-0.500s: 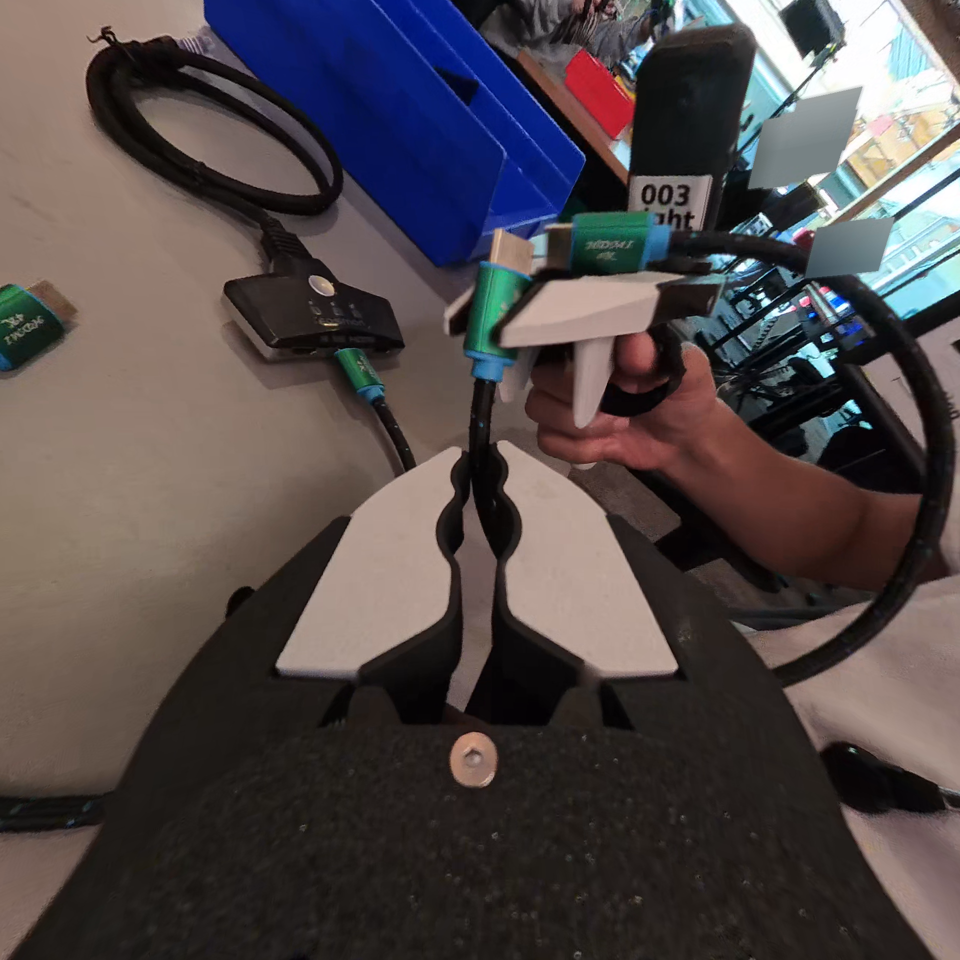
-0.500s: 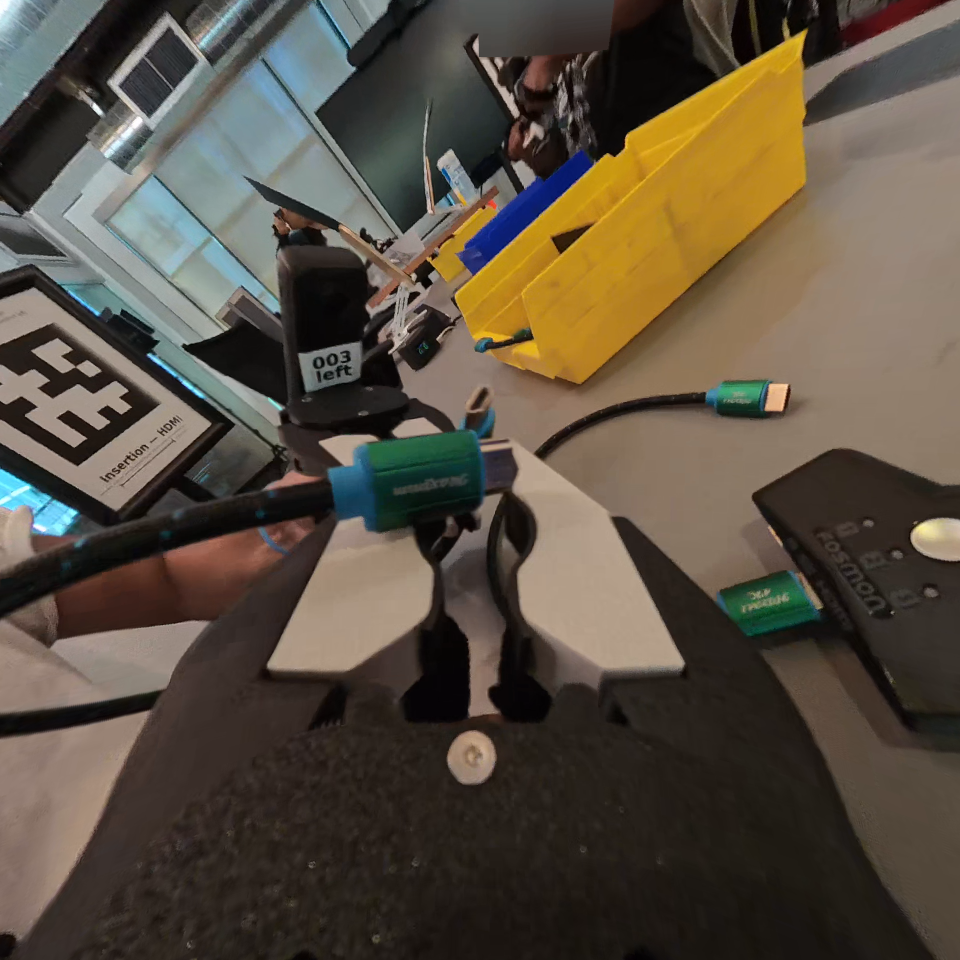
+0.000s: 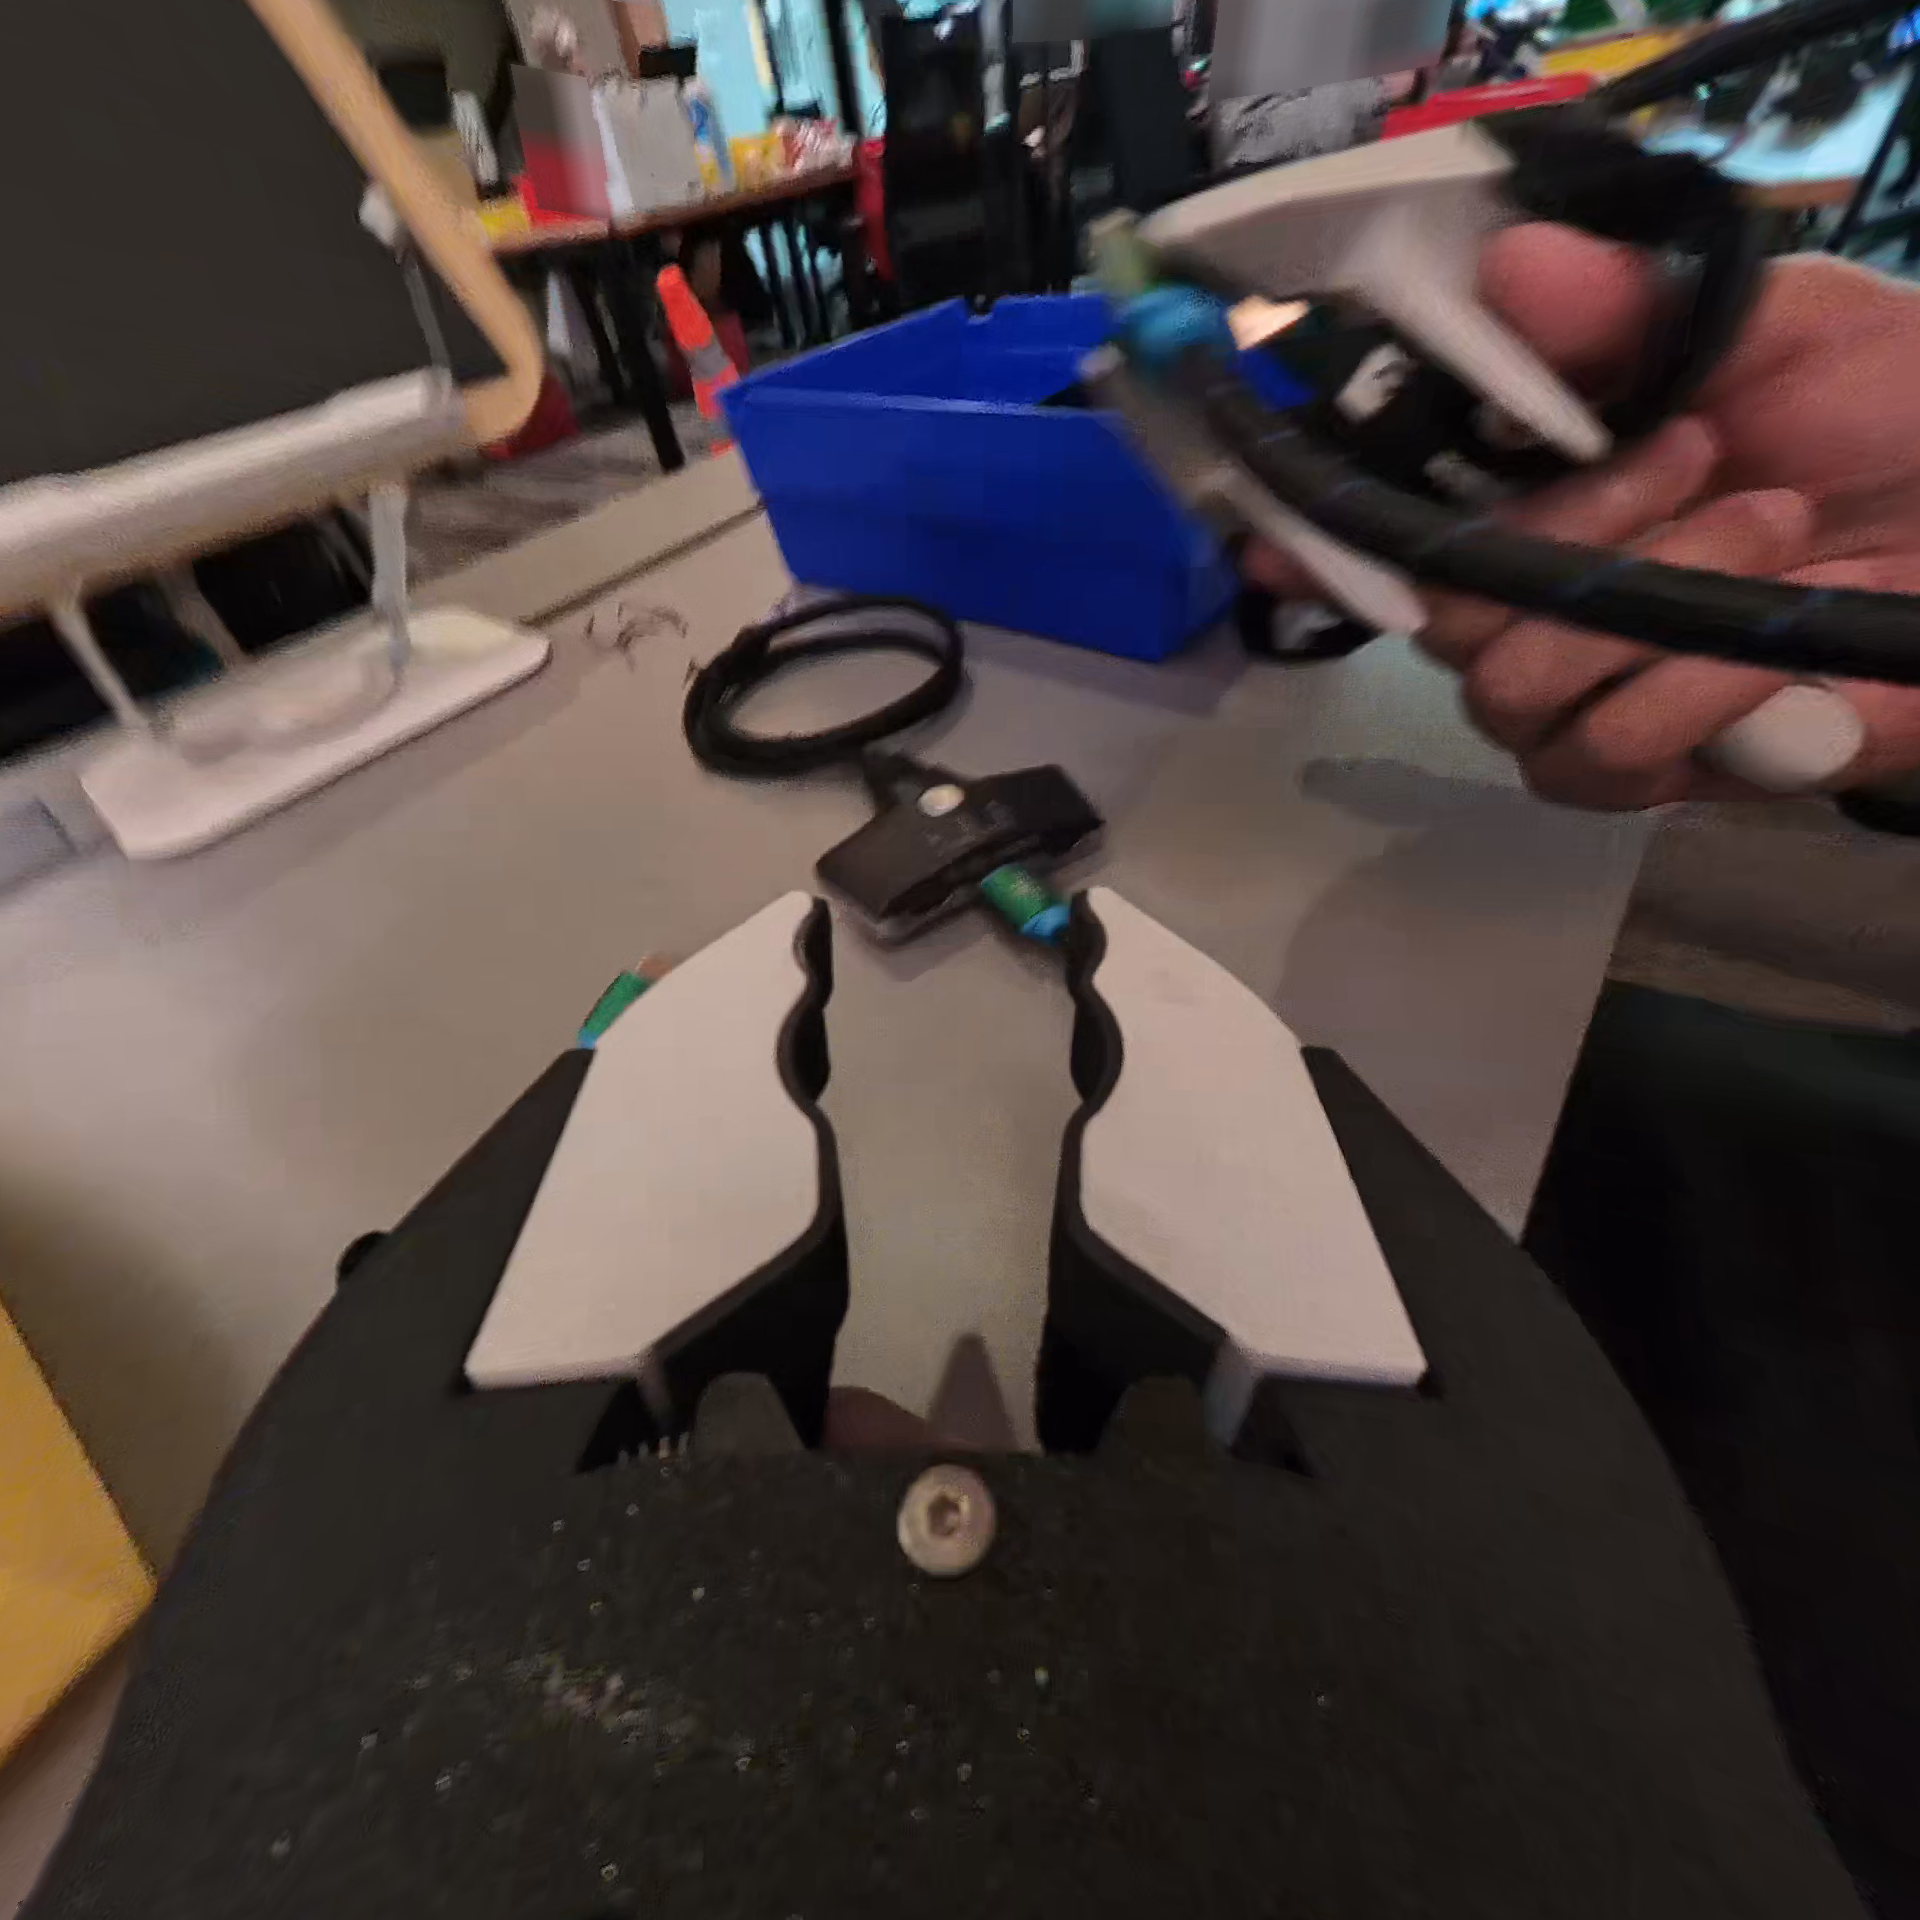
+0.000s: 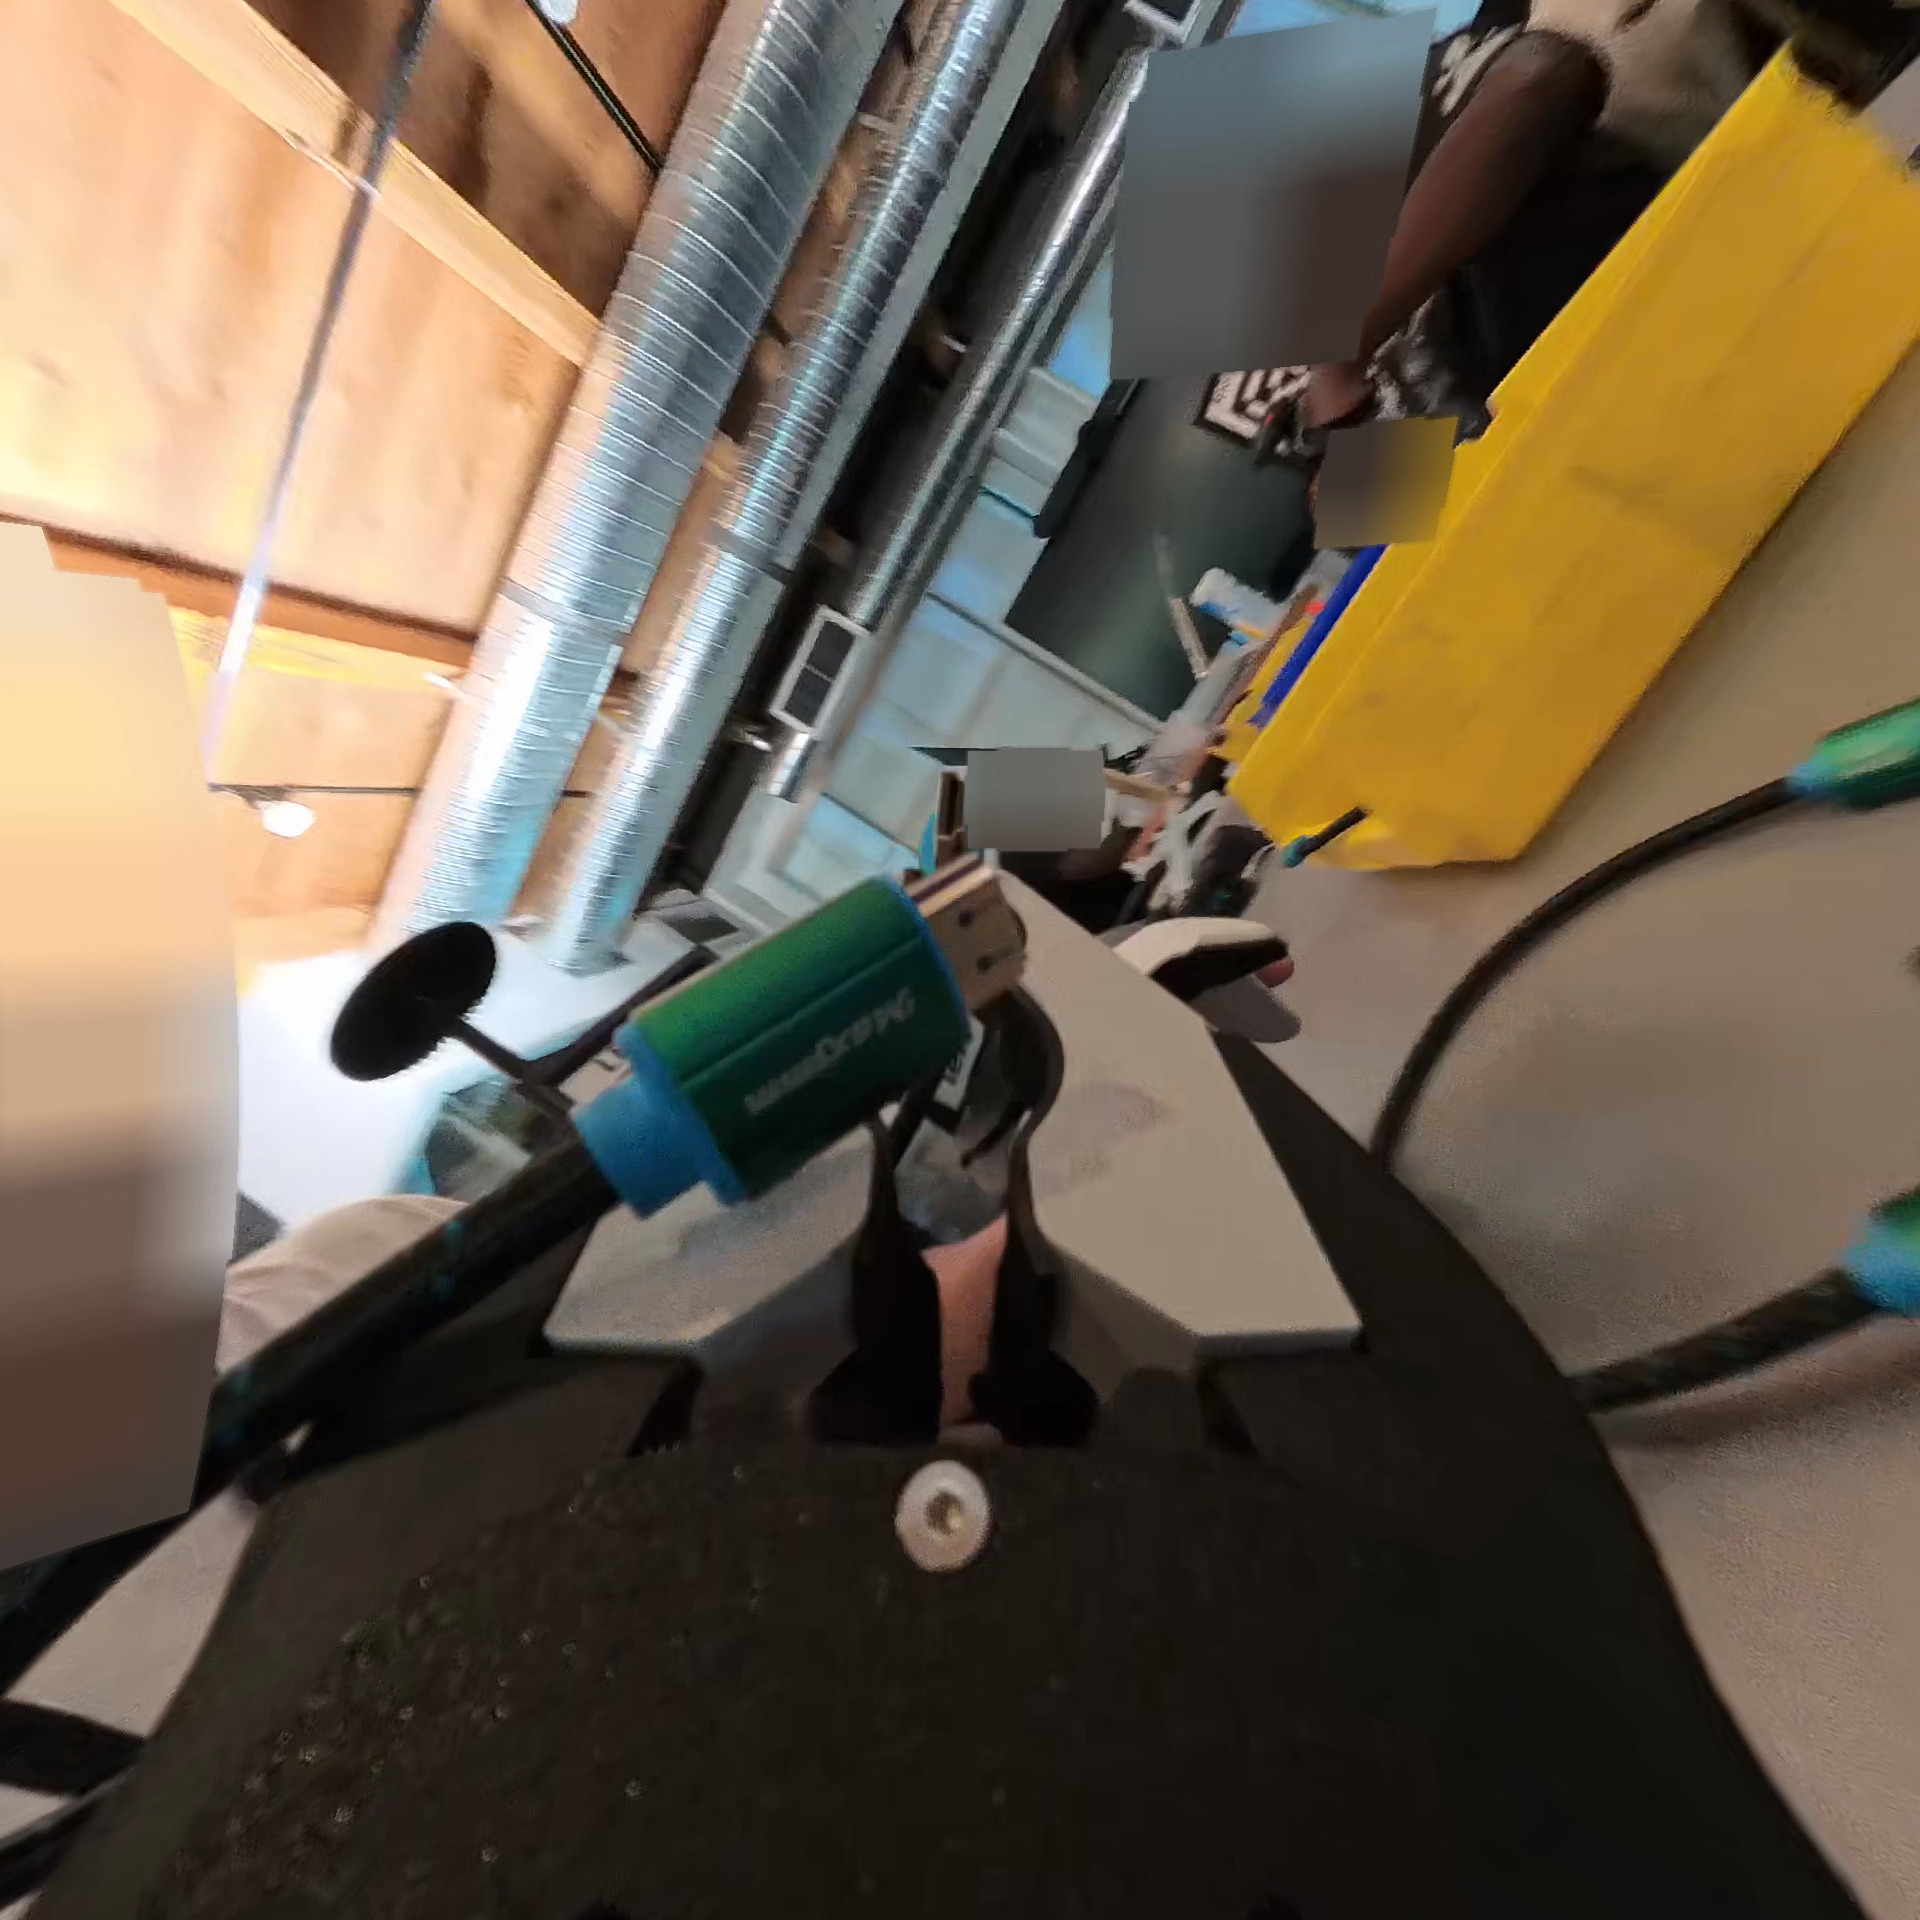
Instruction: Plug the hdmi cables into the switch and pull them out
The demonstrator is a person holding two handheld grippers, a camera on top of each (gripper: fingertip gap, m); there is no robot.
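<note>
In the left wrist view the black HDMI switch (image 3: 956, 831) lies on the grey table (image 3: 312, 1039), with one green plug (image 3: 1023, 899) seated in its near side. My left gripper (image 3: 951, 906) is open and empty, just short of the switch. A second green plug (image 3: 618, 997) lies on the table behind my left finger. My right gripper (image 3: 1143, 312) is raised at the upper right, blurred, with a black cable (image 3: 1558, 561) trailing from it. In the right wrist view my right gripper (image 4: 987, 997) is shut on a green HDMI plug (image 4: 800, 1049) lying across its left finger.
The switch's own black lead (image 3: 821, 675) is coiled behind it. A blue bin (image 3: 966, 468) stands beyond, and a white stand (image 3: 312, 686) is at the left. A yellow bin (image 4: 1558, 623) and two loose green plugs (image 4: 1870, 753) (image 4: 1891, 1257) lie on the right side. The left gripper's tips are roughly 9 cm from the right gripper's.
My left gripper has let go of the cable it pinched, opened, and swung to face the switch. My right gripper has tilted upward with the green plug still in it.
</note>
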